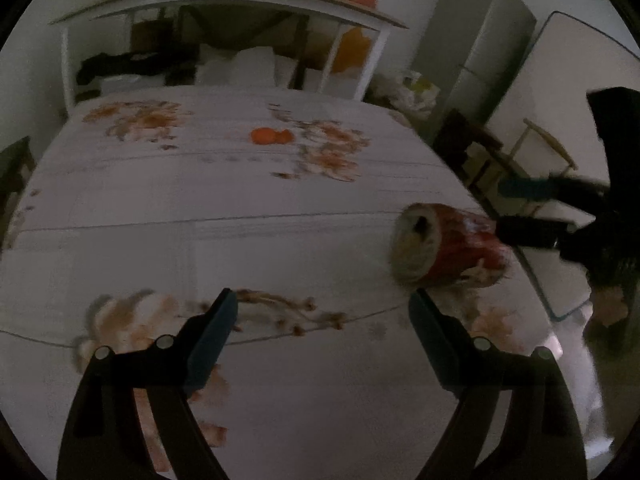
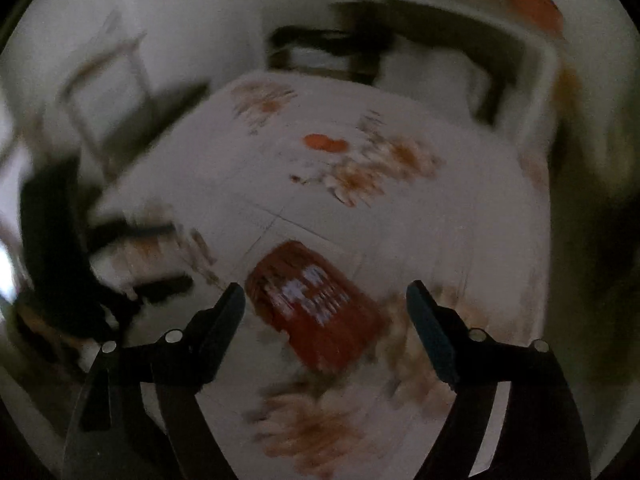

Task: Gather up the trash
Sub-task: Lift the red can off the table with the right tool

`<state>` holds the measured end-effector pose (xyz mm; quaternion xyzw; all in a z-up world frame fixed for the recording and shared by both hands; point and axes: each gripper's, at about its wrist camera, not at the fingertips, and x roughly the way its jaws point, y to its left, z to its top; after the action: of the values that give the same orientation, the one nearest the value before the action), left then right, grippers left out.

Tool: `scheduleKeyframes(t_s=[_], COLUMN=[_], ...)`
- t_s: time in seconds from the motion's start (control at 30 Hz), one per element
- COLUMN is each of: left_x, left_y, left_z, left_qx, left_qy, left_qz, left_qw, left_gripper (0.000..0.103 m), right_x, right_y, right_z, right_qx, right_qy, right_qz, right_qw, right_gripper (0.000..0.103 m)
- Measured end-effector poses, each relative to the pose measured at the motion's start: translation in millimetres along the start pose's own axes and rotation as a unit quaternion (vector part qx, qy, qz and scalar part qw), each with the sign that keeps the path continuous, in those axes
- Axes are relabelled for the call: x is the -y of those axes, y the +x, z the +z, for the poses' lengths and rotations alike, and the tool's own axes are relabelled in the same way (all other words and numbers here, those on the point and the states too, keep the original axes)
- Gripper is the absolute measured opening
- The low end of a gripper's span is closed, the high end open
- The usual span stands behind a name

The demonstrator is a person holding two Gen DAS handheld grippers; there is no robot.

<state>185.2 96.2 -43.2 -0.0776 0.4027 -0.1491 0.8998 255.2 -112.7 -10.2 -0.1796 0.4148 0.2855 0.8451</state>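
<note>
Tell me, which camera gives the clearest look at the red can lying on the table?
The left wrist view: the red can is fairly sharp, its open end visible. The right wrist view shows it larger but smeared by motion blur.

A bench covered by a white cloth printed with orange-brown flowers (image 1: 224,200) carries the things. A crushed red drink can with a pale top (image 1: 448,246) lies on its side near the bench's right edge, toward the near corner, its open end turned to the bench's middle. Pieces of bright orange peel (image 1: 271,136) lie well apart from it, toward the far edge. In the right wrist view, heavily blurred, the red can (image 2: 320,304) lies slantwise on the cloth, the peel (image 2: 325,143) beyond it.
</note>
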Motion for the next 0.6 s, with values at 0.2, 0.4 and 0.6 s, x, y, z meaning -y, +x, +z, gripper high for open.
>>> scheduleKeyframes(t_s=[0.2,0.4,0.6], left_x=[-18,-21,-21], left_y=[-9,-11,-8], left_z=[3,2,3], left_qx=[0.007,0.007,0.009], left_qy=[-0.019,-0.019,-0.020], left_qz=[0.023,0.023,0.022], left_qw=[0.9995,0.9995,0.9995], left_gripper=[0.085,0.085,0.085], right_x=[-22,0,24], right_y=[62,71,42], right_z=[9,8,2], right_qx=[-0.087,-0.086,0.021], right_qy=[-0.143,-0.098,0.043], right_qz=[-0.030,-0.014,-0.001], right_qw=[0.985,0.991,0.999], right_gripper=[0.077,0.068,0.067])
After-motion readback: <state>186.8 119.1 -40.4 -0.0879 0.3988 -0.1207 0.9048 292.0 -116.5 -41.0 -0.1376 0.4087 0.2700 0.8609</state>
